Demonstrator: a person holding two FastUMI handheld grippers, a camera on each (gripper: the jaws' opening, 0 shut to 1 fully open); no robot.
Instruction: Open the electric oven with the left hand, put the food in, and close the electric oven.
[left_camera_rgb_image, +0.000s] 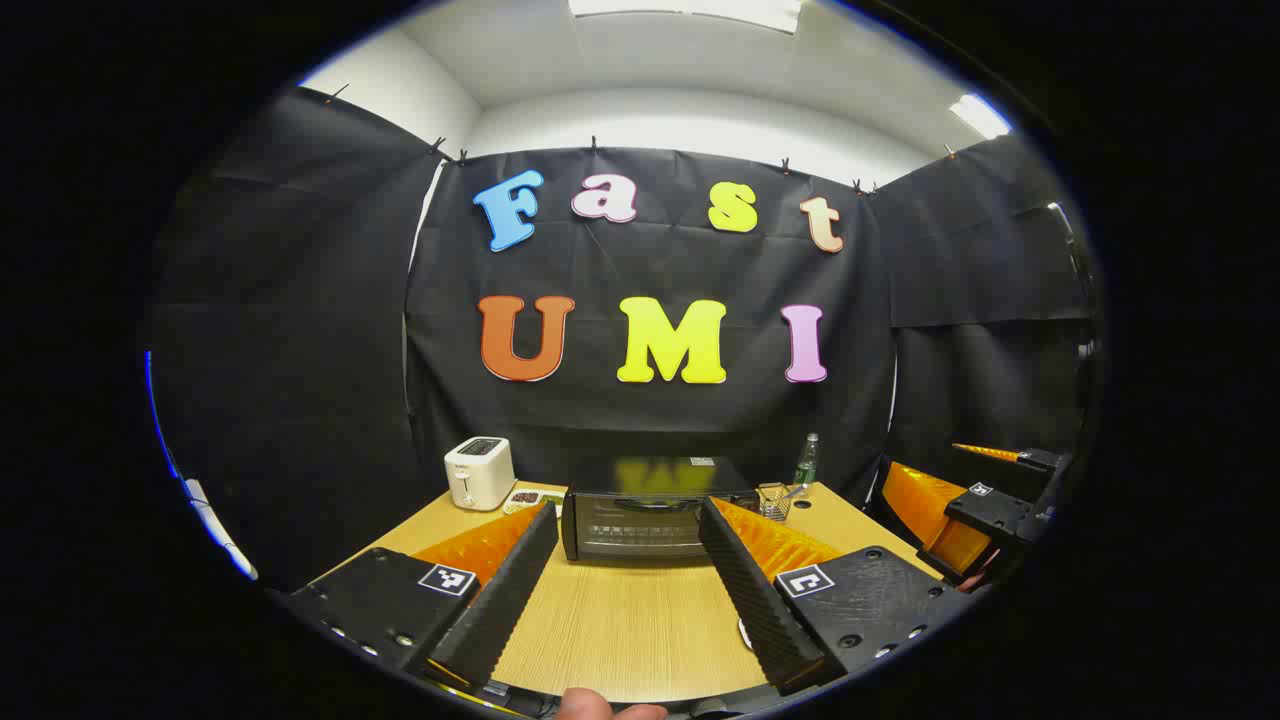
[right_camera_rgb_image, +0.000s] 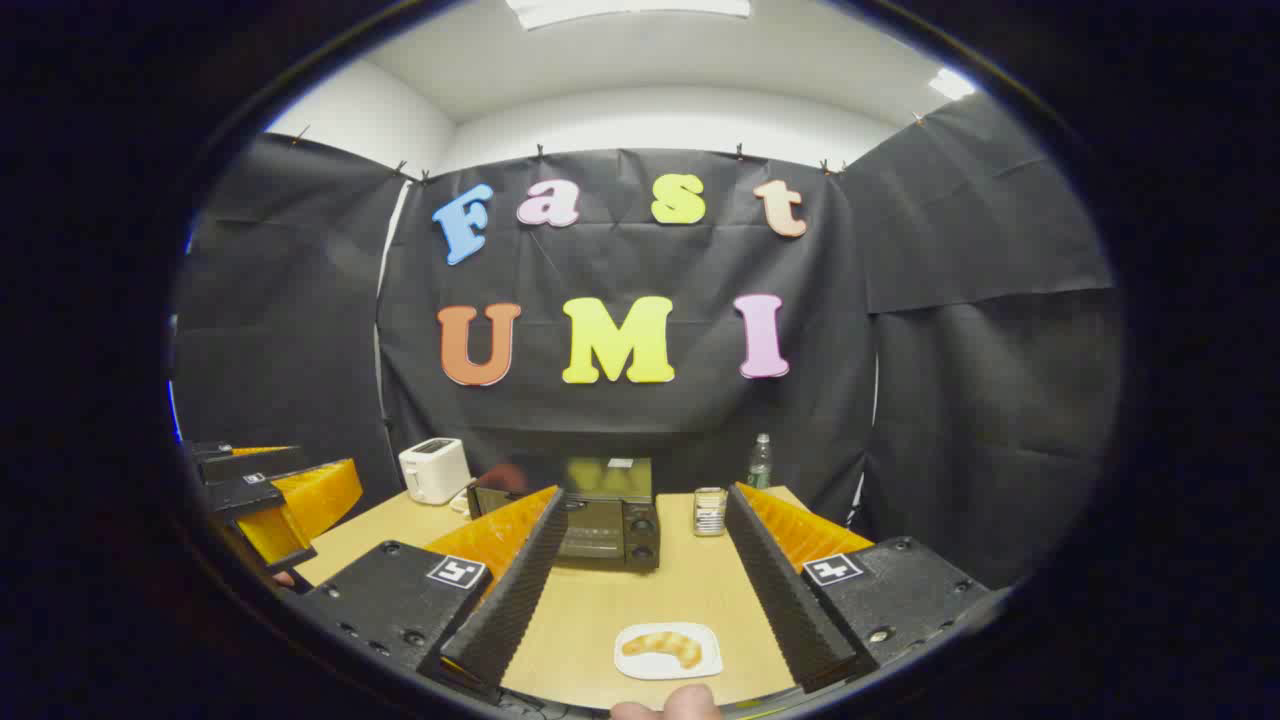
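Black cloth walls enclose a pale wooden worktop (left_camera_rgb_image: 620, 620). From the left gripper view, the electric oven (left_camera_rgb_image: 650, 510) is seen straight ahead at the far side, door closed, its long axis running left to right, framed between the spread, empty fingers of the left hand-held gripper (left_camera_rgb_image: 628, 585), which is judged the better placed for the door.

From the right gripper view, the food (right_camera_rgb_image: 663, 646) lies on a white plate (right_camera_rgb_image: 700, 665) near and just ahead of the released right hand-held gripper (right_camera_rgb_image: 640, 590), the oven beyond it.
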